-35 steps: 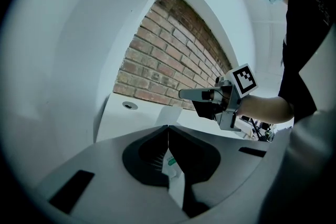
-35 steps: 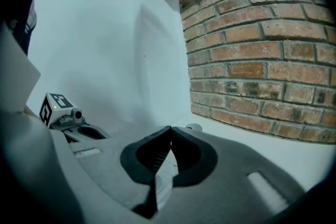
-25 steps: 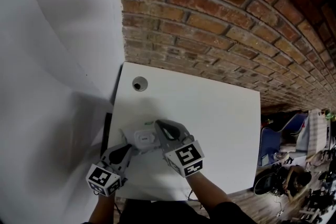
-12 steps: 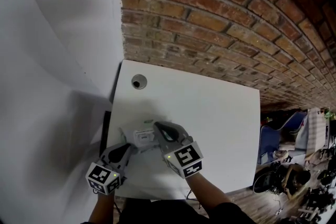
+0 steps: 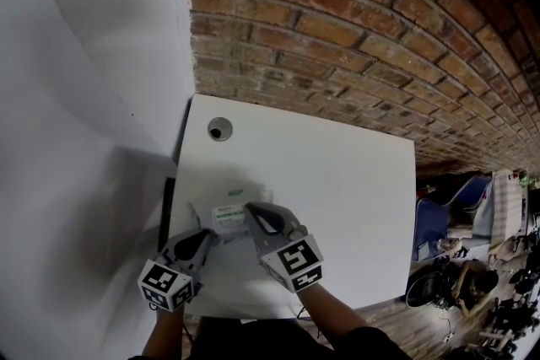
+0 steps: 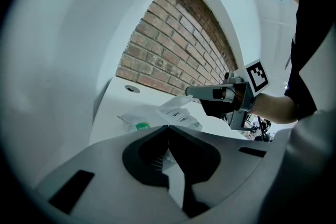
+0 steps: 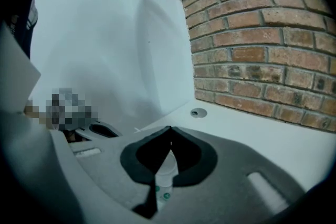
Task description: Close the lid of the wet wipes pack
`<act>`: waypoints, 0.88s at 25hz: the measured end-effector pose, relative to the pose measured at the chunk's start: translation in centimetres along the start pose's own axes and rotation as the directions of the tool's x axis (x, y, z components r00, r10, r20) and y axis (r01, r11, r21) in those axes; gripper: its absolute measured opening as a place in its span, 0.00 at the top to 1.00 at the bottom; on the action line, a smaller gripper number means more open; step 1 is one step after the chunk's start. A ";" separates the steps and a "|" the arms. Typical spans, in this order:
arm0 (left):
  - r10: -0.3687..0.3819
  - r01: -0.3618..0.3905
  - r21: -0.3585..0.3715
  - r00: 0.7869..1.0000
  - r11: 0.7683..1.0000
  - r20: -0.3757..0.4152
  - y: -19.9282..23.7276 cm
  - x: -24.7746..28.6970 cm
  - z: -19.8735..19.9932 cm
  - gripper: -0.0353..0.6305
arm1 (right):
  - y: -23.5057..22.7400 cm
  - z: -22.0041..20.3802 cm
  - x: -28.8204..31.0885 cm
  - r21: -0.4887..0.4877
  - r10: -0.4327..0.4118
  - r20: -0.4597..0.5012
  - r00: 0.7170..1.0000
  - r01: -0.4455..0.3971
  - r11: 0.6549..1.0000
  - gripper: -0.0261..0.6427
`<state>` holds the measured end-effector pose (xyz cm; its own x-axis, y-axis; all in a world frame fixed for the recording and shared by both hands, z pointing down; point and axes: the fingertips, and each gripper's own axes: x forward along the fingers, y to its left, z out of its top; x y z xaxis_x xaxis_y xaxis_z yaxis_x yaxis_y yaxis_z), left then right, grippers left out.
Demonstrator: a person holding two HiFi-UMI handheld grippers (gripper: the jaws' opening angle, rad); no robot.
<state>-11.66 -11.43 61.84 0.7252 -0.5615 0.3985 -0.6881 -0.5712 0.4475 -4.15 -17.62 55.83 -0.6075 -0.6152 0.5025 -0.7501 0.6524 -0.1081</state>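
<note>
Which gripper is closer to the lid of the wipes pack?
Right. The right gripper has its shut tip at the raised lid; the left gripper sits at the near end of the pack, short of the lid.

an office-like workroom: white desk (image 5: 337,206) with cable hole (image 5: 219,129), bare brick wall (image 5: 354,55)
</note>
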 end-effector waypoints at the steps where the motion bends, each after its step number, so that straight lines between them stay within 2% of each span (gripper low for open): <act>1: -0.001 0.001 -0.001 1.000 1.000 0.000 0.0 0.0 -0.1 0.95 | 0.1 -0.1 -0.1 -0.001 0.001 -0.002 1.000 -0.001 1.000 0.96; 22: -0.023 0.023 -0.010 1.000 1.000 -0.015 -0.6 -0.2 -1.0 0.95 | 3.2 -2.3 -0.6 -0.015 0.031 -0.032 0.999 -0.031 0.999 0.96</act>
<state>-11.34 -10.37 62.29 0.7412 -0.5390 0.4002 -0.6711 -0.5780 0.4644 -5.57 -14.19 57.20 -0.6216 -0.5802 0.5263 -0.7268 0.6778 -0.1112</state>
